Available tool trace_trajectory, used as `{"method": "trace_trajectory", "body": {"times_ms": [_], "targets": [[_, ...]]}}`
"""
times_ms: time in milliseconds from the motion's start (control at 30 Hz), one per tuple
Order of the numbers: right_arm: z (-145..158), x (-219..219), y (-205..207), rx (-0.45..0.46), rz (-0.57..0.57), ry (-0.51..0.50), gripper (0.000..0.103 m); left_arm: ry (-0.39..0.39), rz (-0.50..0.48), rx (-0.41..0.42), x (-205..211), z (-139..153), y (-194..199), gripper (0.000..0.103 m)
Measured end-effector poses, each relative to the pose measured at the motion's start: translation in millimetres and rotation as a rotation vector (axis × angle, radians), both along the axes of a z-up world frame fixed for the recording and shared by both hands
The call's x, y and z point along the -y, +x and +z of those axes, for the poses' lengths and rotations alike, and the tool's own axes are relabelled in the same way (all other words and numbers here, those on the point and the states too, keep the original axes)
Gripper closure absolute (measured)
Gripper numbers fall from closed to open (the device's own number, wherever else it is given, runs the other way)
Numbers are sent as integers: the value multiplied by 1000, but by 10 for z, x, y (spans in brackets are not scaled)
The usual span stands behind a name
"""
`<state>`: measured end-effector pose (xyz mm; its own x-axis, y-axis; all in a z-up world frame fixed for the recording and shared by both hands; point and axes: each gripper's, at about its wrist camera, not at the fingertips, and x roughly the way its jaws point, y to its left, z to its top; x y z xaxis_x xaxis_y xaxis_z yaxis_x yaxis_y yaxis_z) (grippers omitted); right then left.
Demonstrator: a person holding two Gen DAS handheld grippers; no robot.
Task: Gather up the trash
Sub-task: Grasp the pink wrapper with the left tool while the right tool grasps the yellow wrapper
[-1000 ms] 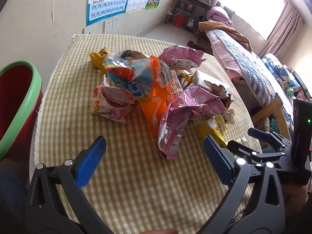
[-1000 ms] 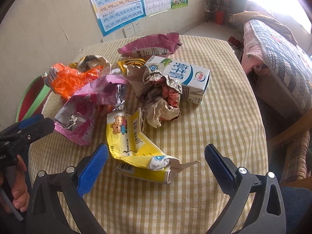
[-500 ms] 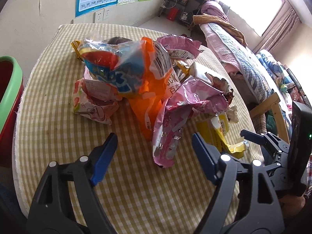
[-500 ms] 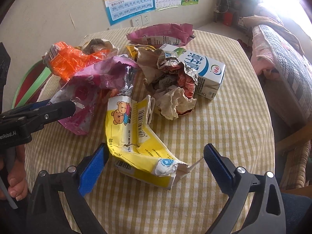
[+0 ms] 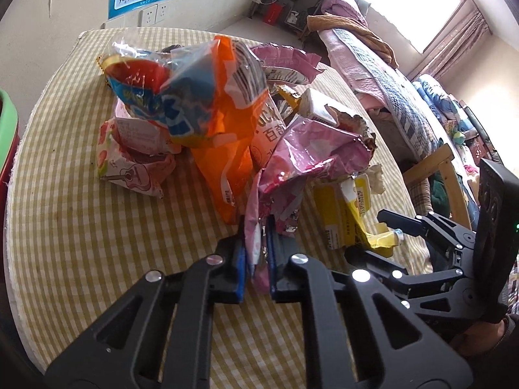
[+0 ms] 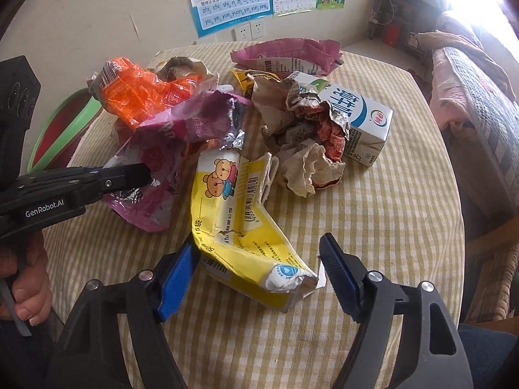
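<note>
Left wrist view: my left tool (image 5: 258,253) is clenched on the lower end of the pink foil wrapper (image 5: 305,159), which rises toward 1 o'clock over the checked desk (image 5: 81,227). The orange snack bag (image 5: 227,123) stands at 12 o'clock, touching the wrapper. My right tool (image 5: 386,230) shows at 3 o'clock beside the yellow carton (image 5: 343,223).

Right wrist view: my right tool (image 6: 259,275) is released, its blue pads either side of the flattened yellow carton (image 6: 236,223). The milk carton (image 6: 360,123) lies at 1 o'clock, against crumpled paper (image 6: 301,149). My left tool (image 6: 129,175) pinches the pink foil wrapper (image 6: 168,142) at 10 o'clock.
</note>
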<state>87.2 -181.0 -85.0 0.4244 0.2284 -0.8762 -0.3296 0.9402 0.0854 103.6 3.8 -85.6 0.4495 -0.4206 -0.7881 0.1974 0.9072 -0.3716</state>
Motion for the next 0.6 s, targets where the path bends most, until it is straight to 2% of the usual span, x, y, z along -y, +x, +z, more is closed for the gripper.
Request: {"method": "trace_trajectory", "body": {"times_ms": [200,400,600], "targets": [[24,20,-5,-23,-7,36,40,3,-17,22,11,86,-84,98],[73,76,-17,-56,-39,87,40,52,-10,65,-6,253,-220,99],[206,34,-79,-41,-40,108,40,71,5,96,-78,393,-317,99]]}}
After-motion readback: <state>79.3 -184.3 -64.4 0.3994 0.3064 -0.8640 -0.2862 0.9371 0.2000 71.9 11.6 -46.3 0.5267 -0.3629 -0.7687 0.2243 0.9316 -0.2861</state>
